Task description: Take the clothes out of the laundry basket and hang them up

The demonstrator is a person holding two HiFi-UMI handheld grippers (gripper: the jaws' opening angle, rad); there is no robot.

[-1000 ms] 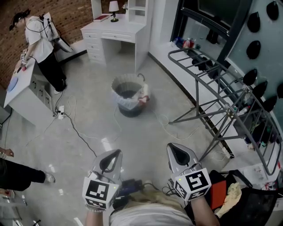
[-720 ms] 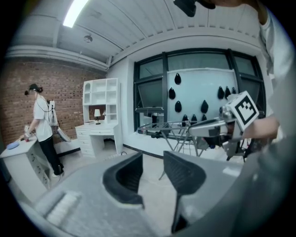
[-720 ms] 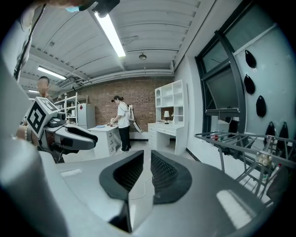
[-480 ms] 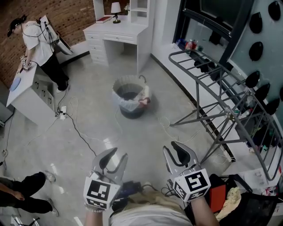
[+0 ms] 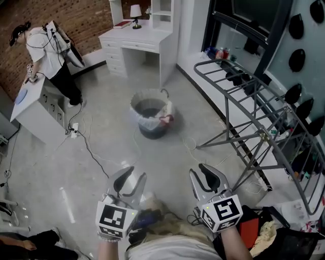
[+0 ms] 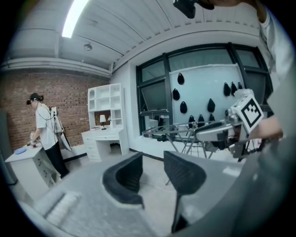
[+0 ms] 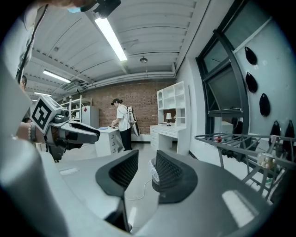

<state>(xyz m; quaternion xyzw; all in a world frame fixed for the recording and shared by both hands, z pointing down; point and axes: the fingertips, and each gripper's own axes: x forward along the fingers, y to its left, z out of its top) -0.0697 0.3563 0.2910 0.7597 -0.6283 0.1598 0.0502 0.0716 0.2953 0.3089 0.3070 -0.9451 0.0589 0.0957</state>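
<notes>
Left tongs [image 5: 133, 175] and right tongs [image 5: 200, 171] had just spread, both empty. Ahead lay open glossy floor [image 5: 162, 157] to the round grey laundry basket [image 5: 138, 104], clothes [image 5: 165, 120] draped over its rim. The metal-tube drying rack [image 5: 263, 135] edged the right tongs' side.

Desk [image 5: 133, 36]: white, by the far wall, lamp [image 5: 135, 10] on top.
Person [image 5: 50, 51]: standing beside white cabinet [image 5: 36, 109], far left.
Cable [image 5: 90, 149]: trailing across grey floor.
</notes>
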